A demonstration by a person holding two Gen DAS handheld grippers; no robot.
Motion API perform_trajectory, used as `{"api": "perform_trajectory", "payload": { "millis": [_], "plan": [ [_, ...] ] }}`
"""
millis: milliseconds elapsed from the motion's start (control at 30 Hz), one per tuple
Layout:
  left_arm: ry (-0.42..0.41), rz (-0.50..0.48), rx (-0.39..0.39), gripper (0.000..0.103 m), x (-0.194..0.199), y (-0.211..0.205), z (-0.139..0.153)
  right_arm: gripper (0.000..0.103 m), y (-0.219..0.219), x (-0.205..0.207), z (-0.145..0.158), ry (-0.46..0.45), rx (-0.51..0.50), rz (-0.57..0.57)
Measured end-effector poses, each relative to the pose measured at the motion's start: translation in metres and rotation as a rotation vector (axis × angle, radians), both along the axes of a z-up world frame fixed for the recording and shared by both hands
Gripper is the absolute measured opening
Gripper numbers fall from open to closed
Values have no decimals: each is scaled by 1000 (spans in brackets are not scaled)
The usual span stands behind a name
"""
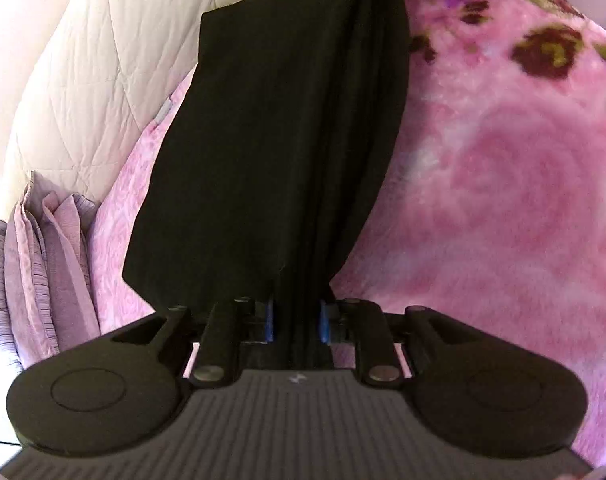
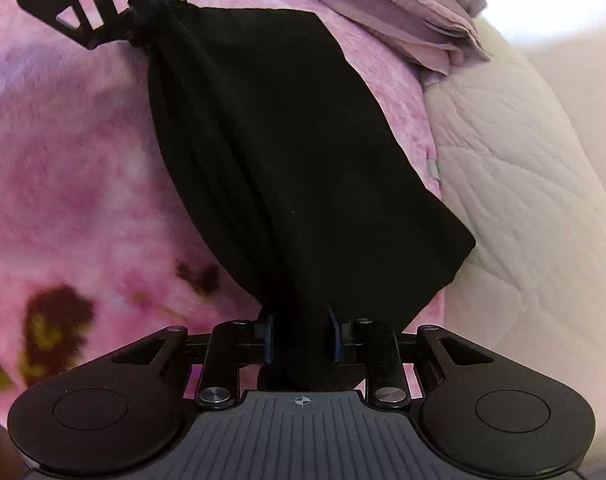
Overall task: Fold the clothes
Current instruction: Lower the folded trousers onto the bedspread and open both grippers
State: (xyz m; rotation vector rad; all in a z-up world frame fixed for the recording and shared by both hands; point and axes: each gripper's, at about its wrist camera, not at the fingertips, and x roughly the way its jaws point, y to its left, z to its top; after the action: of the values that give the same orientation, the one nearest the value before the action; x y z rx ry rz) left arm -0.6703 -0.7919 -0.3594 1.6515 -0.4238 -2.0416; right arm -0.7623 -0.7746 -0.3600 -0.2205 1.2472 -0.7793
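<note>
The left gripper was clenched on a bunched end of the black garment, which stretched away toward 12 o'clock above the pink floral blanket. At that far end the right gripper pinched the other bunch, with folded lilac bedding lying beyond at 1 o'clock.

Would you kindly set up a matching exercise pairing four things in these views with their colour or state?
Things:
1. black garment
2. fleece blanket
3. quilted cover
4. folded pile

Descriptions:
A. cream, stitched in diamonds
B. held stretched between both claws
C. pink with dark flowers
D. mauve, stacked at the blanket's edge

Pairs: 1-B, 2-C, 3-A, 4-D. The left claw and right claw each clamp one end.
</note>
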Motion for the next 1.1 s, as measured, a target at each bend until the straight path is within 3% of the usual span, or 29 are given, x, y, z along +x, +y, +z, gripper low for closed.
{"api": "perform_trajectory", "payload": {
  "millis": [100, 200, 267, 333, 467, 500, 600, 667, 767, 833, 867, 1033, 1100],
  "plan": [
    [6, 16, 38, 30, 8, 3, 2, 32, 5, 5, 5, 1, 21, -27],
    [11, 33, 77, 36, 15, 5, 5, 54, -1, 14, -1, 11, 117, -89],
    [6, 47, 69, 37, 29, 14, 12, 61, -2, 2, 10, -79, 195, -170],
    [27, 111, 111, 37, 40, 18, 19, 66, 3, -8, 23, -173, 255, -247],
    [194, 303, 163, 34, 55, 13, 49, 66, 7, -23, 45, -369, 343, -407],
    [231, 358, 168, 34, 56, 7, 55, 66, 6, -30, 53, -457, 350, -453],
    [320, 466, 164, 34, 56, -27, 59, 66, -14, -40, 68, -618, 328, -543],
    [355, 502, 150, 34, 50, -52, 59, 66, -38, -44, 70, -670, 308, -574],
    [375, 486, 110, 31, 41, -96, 56, 66, -76, -48, 66, -718, 301, -571],
    [406, 513, 122, 15, 38, -131, 53, 66, -107, -55, 66, -733, 280, -548],
    [413, 528, 128, 12, 36, -147, 48, 65, -120, -56, 64, -736, 263, -546],
    [424, 612, 177, 11, 32, -212, 10, 65, -188, -68, 41, -728, 190, -584],
    [407, 594, 140, 10, 25, -219, 1, 64, -216, -75, 19, -702, 230, -630]
  ]
}}
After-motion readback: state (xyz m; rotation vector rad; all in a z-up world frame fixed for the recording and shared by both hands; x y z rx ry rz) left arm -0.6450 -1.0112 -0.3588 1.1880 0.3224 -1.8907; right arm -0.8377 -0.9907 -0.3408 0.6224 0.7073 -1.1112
